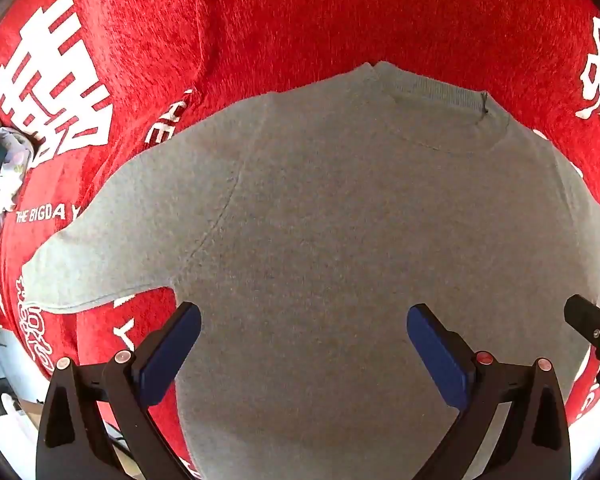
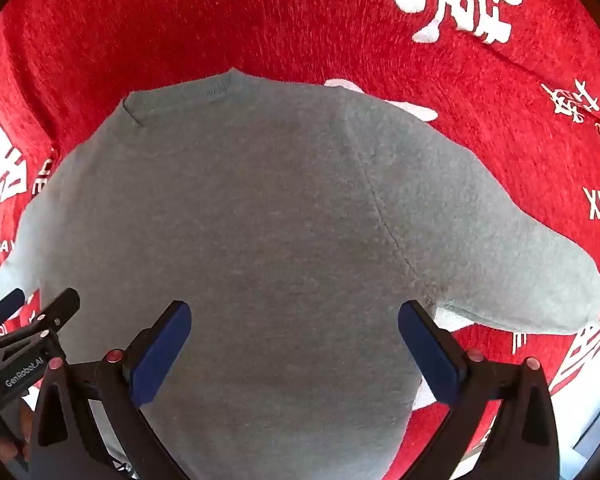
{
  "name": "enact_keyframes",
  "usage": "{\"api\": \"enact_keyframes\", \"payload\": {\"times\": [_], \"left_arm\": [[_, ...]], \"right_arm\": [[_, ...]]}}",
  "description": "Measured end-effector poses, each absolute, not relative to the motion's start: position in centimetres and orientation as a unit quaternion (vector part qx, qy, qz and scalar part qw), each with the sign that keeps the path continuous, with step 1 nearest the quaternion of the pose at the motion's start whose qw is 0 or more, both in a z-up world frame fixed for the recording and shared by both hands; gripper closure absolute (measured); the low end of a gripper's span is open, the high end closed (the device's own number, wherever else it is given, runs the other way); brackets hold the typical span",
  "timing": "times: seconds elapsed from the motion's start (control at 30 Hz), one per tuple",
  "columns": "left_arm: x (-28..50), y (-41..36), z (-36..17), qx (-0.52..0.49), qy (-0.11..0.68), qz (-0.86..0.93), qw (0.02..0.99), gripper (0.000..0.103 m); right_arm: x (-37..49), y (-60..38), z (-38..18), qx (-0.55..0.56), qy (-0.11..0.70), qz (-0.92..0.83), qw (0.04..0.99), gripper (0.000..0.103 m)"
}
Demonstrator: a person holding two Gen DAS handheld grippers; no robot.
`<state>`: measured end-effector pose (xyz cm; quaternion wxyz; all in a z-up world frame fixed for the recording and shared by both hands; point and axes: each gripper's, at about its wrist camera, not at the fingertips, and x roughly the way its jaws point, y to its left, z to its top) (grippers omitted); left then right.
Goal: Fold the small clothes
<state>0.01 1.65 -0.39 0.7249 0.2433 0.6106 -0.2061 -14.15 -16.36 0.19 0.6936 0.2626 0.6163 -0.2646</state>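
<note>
Grey T-shirt (image 1: 340,220) lies flat, unfolded, on red printed cloth (image 1: 300,12). Both my grippers, left (image 1: 304,320) and right (image 2: 294,316), hover fingers apart, empty. Risk: pinching the cloth underneath too.

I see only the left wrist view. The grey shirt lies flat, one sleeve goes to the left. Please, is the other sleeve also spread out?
Observer: Yes. In the right wrist view the other sleeve of the grey shirt lies spread flat on the red cloth.
Operator: Is the right hand-held gripper holding anything?
Observer: No. The right hand-held gripper is wide open above the shirt body, nothing between its pads.
Operator: Is something under that sleeve?
Observer: Only the red cloth; white print shows beside its shoulder.
</note>
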Motion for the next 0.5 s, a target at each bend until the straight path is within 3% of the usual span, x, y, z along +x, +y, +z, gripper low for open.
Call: {"api": "enact_keyframes", "payload": {"times": [0.5], "left_arm": [[-0.5, 2.01, 0.1, 0.243, 0.605, -0.212, 0.728, 0.0]], "right_arm": [[-14.74, -15.35, 1.1, 0.271, 0.608, -0.281, 0.691, 0.0]]}}
